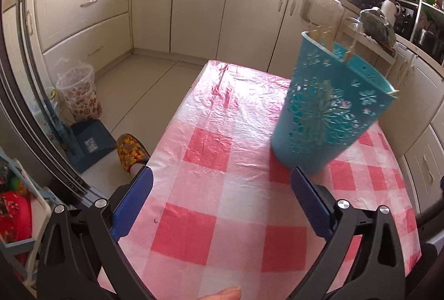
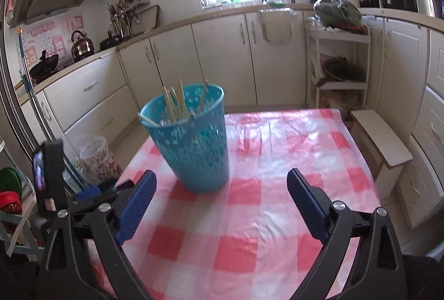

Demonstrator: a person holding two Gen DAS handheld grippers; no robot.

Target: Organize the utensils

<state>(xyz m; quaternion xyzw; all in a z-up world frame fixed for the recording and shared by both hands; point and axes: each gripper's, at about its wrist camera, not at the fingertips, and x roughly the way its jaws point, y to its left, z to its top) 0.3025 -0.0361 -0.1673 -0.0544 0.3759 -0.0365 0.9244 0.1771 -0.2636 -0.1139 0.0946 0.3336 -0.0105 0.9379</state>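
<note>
Right wrist view: pale wooden chopsticks [image 2: 177, 103] visible inside perforated turquoise plastic basket [image 2: 191, 139], far-left on pink-checked tablecloth [image 2: 249, 230].
Left wrist view: basket's [image 1: 327, 105] outside wall, far-right.
Left gripper [image 1: 222, 200]: released, empty.
Right gripper [image 2: 222, 203]: released, empty.

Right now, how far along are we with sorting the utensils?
Done: the chopsticks stand in the blue basket on the checked tablecloth. In hand: nothing; the left gripper and right gripper are open and empty. Left: no loose utensils show on the cloth, so the job looks close to finished.
</note>
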